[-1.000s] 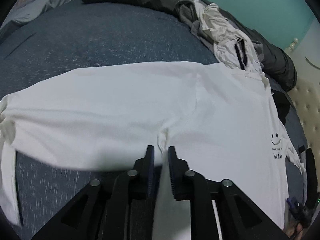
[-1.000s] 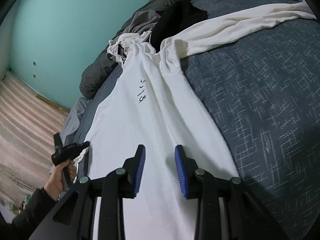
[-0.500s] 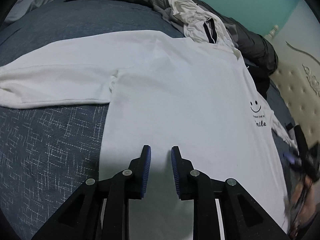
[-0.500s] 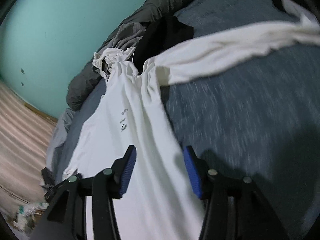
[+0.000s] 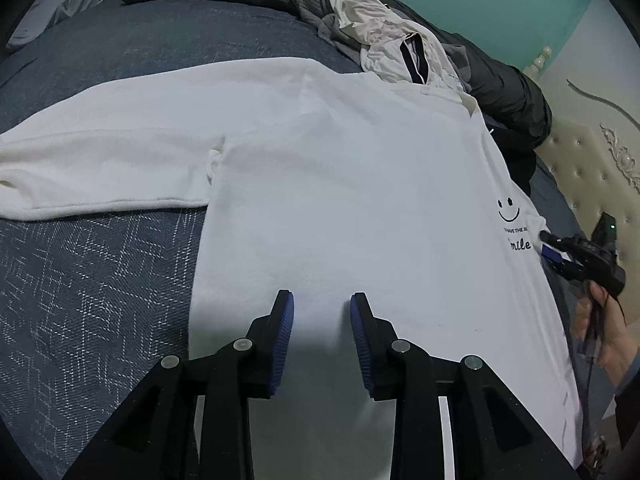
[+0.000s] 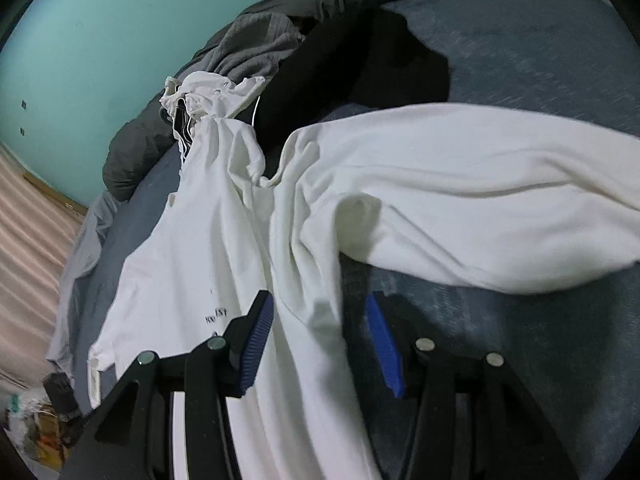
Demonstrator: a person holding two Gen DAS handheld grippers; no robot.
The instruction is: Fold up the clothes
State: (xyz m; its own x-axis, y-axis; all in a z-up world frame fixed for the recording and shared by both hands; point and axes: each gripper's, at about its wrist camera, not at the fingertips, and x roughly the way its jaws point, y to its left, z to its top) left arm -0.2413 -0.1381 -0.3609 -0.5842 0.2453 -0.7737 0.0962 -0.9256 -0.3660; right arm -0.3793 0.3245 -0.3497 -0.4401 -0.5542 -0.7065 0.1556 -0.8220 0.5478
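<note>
A white long-sleeved shirt [image 5: 340,184] with a black smiley print [image 5: 509,209] lies face up on the blue bedspread [image 5: 88,280]. Its left sleeve [image 5: 100,152] stretches out flat to the left. My left gripper [image 5: 322,308] is open and empty, just above the shirt's lower body. My right gripper [image 6: 320,316] is open over the shirt's right side, near the armpit, with cloth between its fingers. The right sleeve [image 6: 480,200] runs off to the right, rumpled. The right gripper also shows in the left wrist view [image 5: 560,252] at the shirt's right edge.
A pile of unfolded clothes [image 5: 384,40] and a dark duvet [image 5: 504,92] lie along the far side of the bed by the teal wall. A padded headboard [image 5: 588,168] stands at the right. A black garment [image 6: 360,56] lies beyond the right sleeve.
My left gripper let go of the shirt near the left armpit, opened and drew back over the lower body. My right gripper moved up along the shirt's right side toward the sleeve and opened wider.
</note>
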